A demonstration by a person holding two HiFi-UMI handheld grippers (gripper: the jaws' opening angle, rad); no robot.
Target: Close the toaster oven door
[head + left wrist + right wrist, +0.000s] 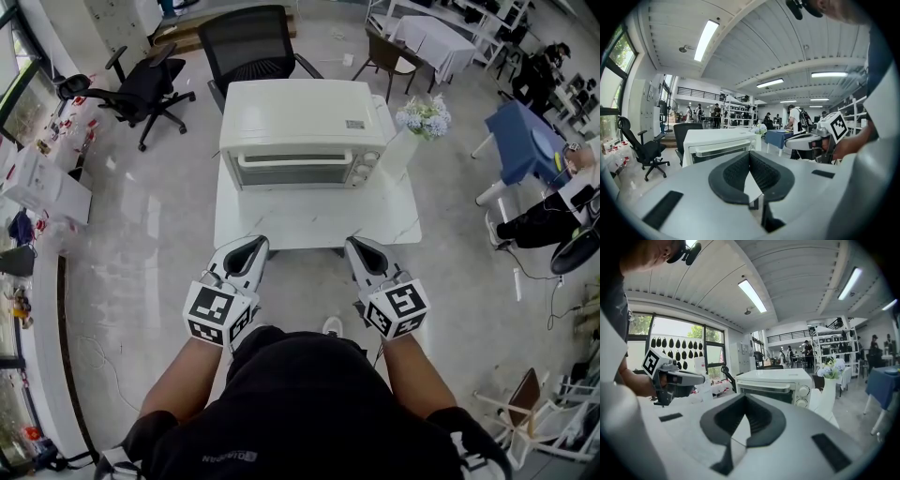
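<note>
"Grey claw on your left, what is it doing?"

"My left gripper (256, 246) is pressed together with nothing between its pads. I hold it in the air near the front edge of the table (309, 223), close to my body."

"And where is the oven?"

"The toaster oven (300, 117) takes most of the far edge of the table. Its door (295, 172) looks to me already upright and shut, with the handle (292, 158) along the top."

"And your right one?"

"My right gripper (359, 246) is also pressed together and empty. It is near the front edge too, well apart from the oven."

"So how do you do this well?"

"I think I must check the door first. If it is not fully seated, I would push with the closed tips on the middle of the handle, straight and gently, so the oven does not slide back. I would also keep away from the vase (401, 155) with flowers at the far right corner, just beside the oven. It looks tall and easy to tip."
</note>
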